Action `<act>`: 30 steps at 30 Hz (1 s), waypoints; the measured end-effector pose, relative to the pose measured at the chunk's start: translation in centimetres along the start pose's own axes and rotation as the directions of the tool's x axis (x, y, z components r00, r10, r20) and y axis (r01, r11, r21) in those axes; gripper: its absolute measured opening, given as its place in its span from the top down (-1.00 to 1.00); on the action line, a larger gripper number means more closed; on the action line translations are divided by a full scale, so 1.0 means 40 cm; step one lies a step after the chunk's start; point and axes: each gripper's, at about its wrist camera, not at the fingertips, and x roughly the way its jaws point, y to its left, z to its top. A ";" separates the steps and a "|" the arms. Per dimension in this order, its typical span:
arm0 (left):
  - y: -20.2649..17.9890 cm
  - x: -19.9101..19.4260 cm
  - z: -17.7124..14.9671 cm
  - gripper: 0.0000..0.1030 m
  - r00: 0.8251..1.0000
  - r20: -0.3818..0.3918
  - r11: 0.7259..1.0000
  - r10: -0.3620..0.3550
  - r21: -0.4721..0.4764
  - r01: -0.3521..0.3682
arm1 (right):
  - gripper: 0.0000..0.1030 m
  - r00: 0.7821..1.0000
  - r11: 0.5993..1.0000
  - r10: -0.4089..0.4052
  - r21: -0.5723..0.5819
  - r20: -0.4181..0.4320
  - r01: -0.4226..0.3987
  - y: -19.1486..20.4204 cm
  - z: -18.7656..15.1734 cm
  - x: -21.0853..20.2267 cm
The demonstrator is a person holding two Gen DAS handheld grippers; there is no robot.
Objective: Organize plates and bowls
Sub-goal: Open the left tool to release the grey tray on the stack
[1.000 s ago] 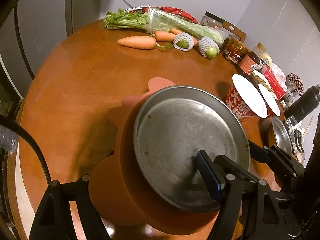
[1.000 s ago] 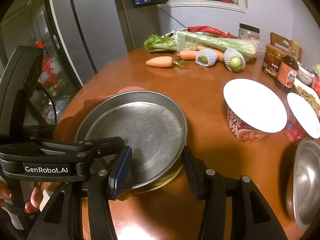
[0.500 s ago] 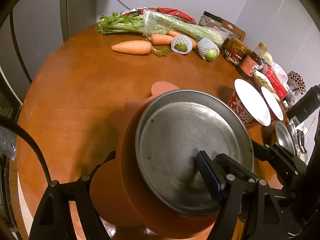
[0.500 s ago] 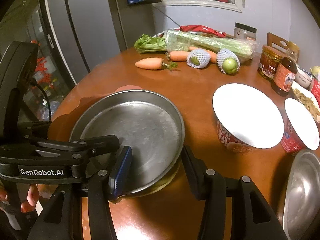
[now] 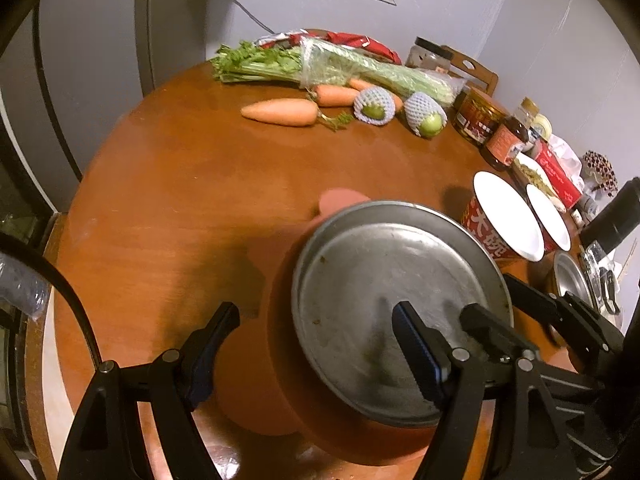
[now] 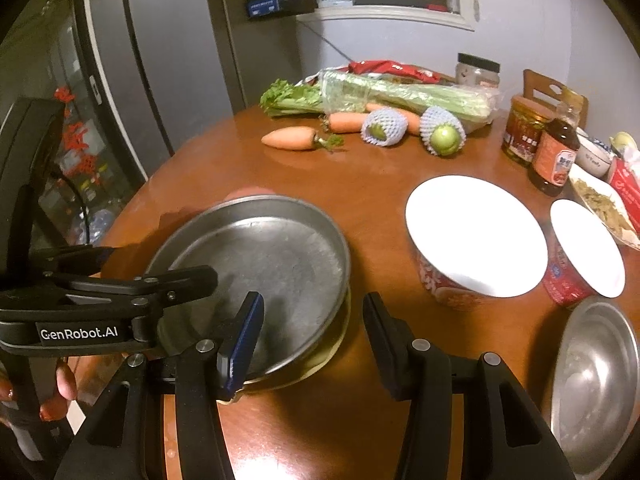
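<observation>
The steel plate point(image 6: 256, 272) rests on an orange bowl point(image 5: 320, 412) on the round desk point(image 6: 360, 200). Left claw point(image 5: 316, 344) spans the bowl, whether gripping cannot be told. Right claw point(image 6: 312, 328) straddles the plate's near rim, released.

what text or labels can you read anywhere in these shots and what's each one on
"GenRobot.AI": white print on the black body of the left gripper, seen in the right wrist view.
"大碗": large white characters on the red noodle cup in the left wrist view; the rest of its print is cut off.
Sauce bottle, red-labelled jar, red box, red packet and small bowl: print too small or blurred to read.
</observation>
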 end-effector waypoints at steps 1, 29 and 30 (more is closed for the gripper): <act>0.003 -0.005 0.000 -0.52 1.000 0.006 1.000 -0.002 -0.006 0.002 | -0.04 1.000 1.000 0.002 0.006 0.005 -0.002 -0.003 0.001 -0.004; -0.217 -0.162 -0.021 -0.59 0.986 0.156 0.996 -0.055 0.074 0.044 | -0.12 0.970 0.991 -0.110 0.101 0.217 0.089 -0.155 -0.013 -0.280; -0.230 -0.164 -0.025 -0.59 0.985 0.159 0.996 -0.062 0.081 0.049 | -0.12 0.968 0.989 -0.117 0.111 0.223 0.094 -0.168 -0.019 -0.294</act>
